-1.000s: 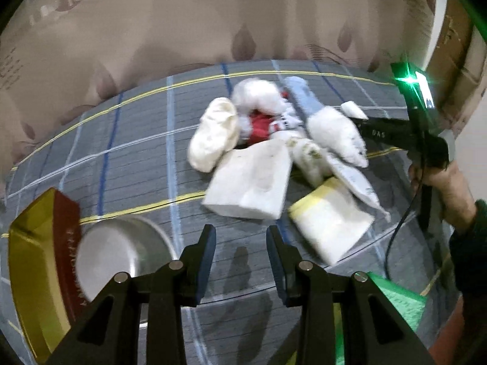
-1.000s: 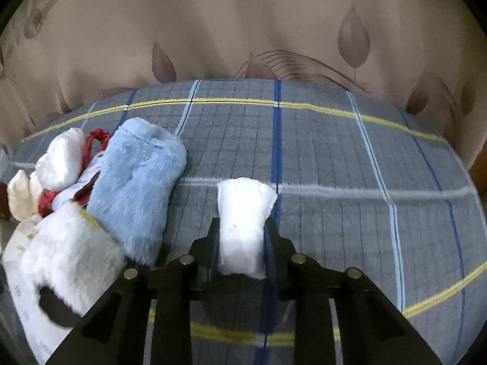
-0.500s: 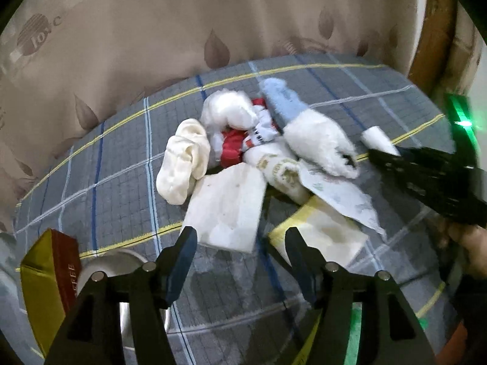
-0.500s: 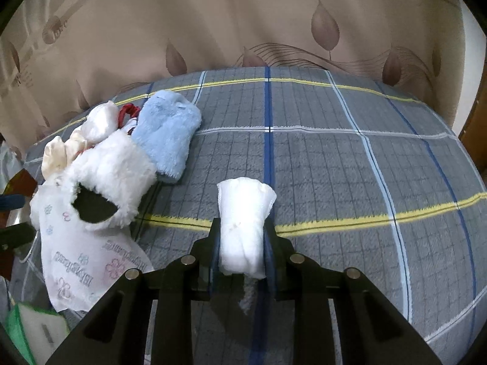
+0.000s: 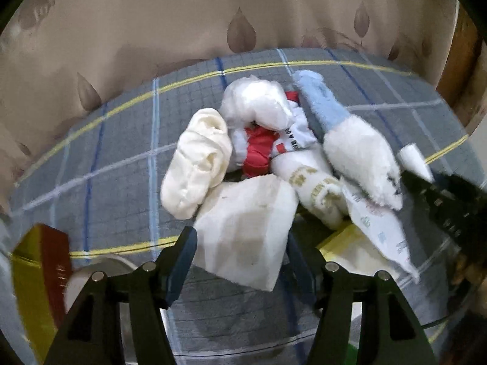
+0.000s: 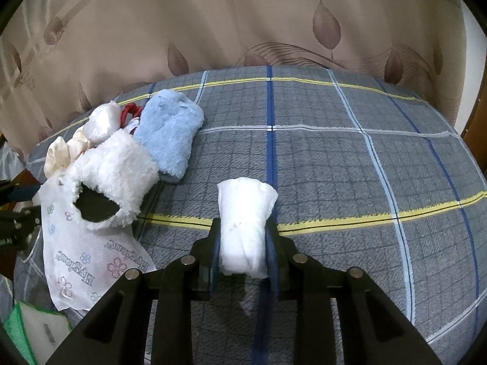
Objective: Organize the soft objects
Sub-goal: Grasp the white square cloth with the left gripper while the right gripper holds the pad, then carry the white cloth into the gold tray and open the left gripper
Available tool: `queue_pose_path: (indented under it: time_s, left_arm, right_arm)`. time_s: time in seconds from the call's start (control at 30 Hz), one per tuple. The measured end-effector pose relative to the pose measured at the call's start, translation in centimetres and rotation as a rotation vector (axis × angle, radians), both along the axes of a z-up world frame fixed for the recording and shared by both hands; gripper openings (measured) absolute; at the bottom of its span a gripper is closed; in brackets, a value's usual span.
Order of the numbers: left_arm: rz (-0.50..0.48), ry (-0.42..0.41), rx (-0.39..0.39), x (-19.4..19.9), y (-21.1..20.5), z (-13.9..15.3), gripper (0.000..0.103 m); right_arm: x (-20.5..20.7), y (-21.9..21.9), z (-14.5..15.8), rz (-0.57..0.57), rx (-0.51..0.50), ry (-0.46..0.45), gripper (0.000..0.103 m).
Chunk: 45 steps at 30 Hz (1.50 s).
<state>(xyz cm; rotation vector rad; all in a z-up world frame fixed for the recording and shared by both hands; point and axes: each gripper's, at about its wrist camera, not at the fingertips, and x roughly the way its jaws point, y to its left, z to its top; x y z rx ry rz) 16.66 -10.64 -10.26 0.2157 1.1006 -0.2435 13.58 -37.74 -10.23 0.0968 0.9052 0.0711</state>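
Both wrist views downward, sharing soft pile (image 5: 274,152)

A grey plaid cloth (image 6: 350,158) with blue, white and yellow lines is covering the counter. A beige curtain (image 6: 243,21) with leaf prints and lettering is hanging behind the counter's far edge. A gold-and-red box (image 5: 39,270) is standing at the near left corner, a round silvery dish (image 5: 100,270) lying just beside it.

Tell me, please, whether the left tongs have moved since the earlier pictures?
Yes. The left tongs have closed in on the pile: the white folded cloth now lies between their open fingers, where a second ago it lay well ahead of them.
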Motion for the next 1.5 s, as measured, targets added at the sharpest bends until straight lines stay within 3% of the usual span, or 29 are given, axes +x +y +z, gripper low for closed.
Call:
queue_pose_path:
  time_s: [0.07, 0.3, 0.47, 1.0, 1.5]
  left_arm:
    - [0.029, 0.009, -0.019, 0.2, 0.5, 0.0, 0.06]
    - [0.031, 0.015, -0.085, 0.0, 1.5, 1.1, 0.04]
    - [0.025, 0.016, -0.104, -0.8, 2.0, 2.1, 0.034]
    - [-0.021, 0.022, -0.175, -6.4, 4.3, 6.6, 0.032]
    - [0.095, -0.05, -0.12, -12.3, 11.3, 10.3, 0.032]
  right_arm:
    - [0.1, 0.2, 0.0, 0.007, -0.012, 0.0, 0.027]
    - [0.0, 0.7, 0.0, 0.008, -0.041, 0.001, 0.027]
    - [0.0, 0.7, 0.0, 0.009, -0.045, 0.001, 0.027]
    - [0.0, 1.0, 0.0, 0.008, -0.075, 0.004, 0.027]
    - [0.1, 1.3, 0.0, 0.008, -0.098, 0.007, 0.027]
